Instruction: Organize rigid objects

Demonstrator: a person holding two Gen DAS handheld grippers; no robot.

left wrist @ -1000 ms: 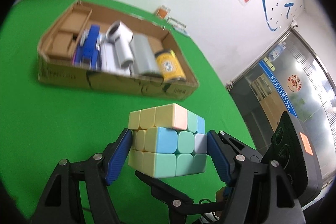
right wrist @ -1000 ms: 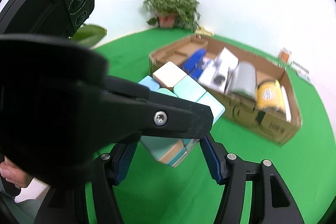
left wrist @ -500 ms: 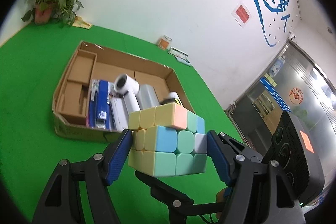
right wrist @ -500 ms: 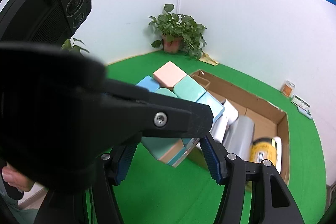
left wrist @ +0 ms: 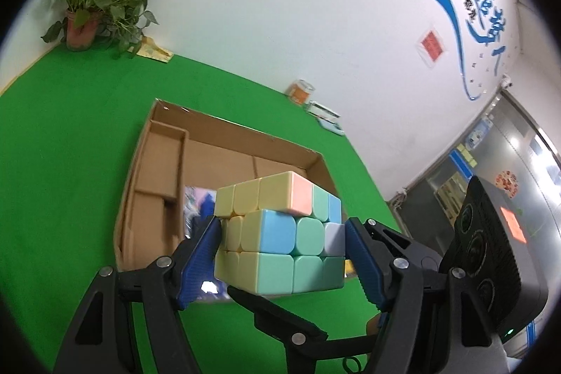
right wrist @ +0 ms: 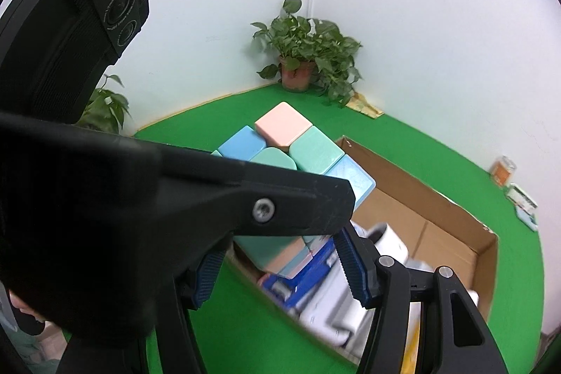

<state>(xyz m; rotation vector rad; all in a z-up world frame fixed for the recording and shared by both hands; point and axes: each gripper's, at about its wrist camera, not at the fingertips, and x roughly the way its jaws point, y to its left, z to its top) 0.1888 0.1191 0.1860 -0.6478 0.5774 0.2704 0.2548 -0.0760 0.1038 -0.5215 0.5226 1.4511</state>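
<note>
My left gripper is shut on a pastel puzzle cube, its blue pads pressed on the cube's two sides, and holds it in the air over the near end of an open cardboard box. In the right wrist view the cube shows beyond the left gripper's black body, above the box. My right gripper is open and empty, its pads either side of the cube's lower corner but apart from it.
The box holds a blue item, a white cylinder and grey-white packs; its far part shows cardboard dividers. A potted plant stands in the corner. Small items lie by the wall on the green cloth.
Both grippers have moved forward and up with the cube, so that it now hangs over the box's near end. The left grip on the cube is unchanged.
</note>
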